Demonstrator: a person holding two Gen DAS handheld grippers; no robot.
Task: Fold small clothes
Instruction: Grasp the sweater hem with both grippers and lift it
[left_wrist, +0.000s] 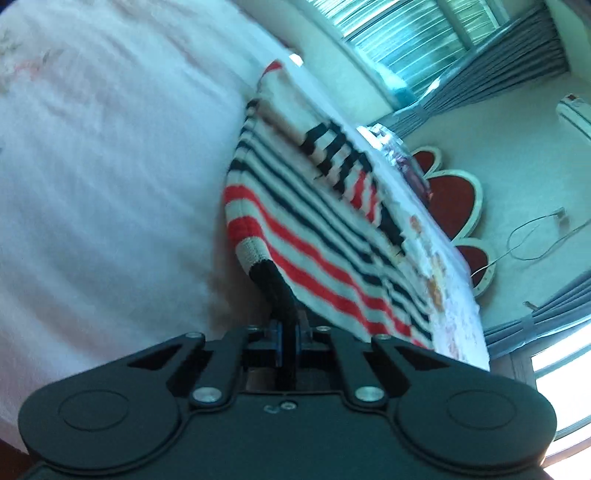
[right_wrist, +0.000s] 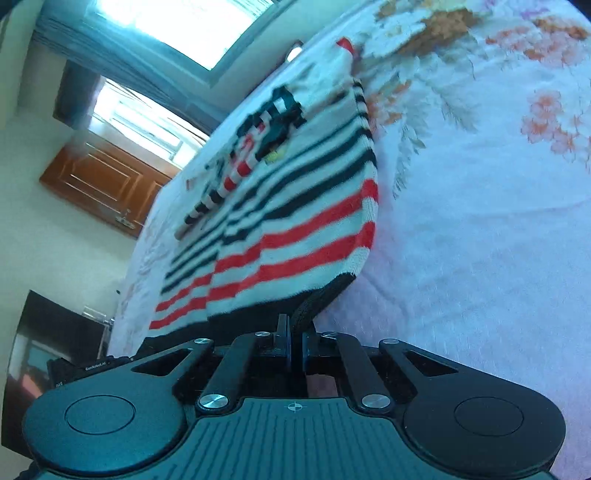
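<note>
The left gripper is pinching its fingers closed on the black ribbed hem of a small knitted sweater striped white, red and navy, which is stretching away ahead of them over the white floral-printed bed. The right gripper is clamping its fingers on the hem's other corner likewise.
</note>
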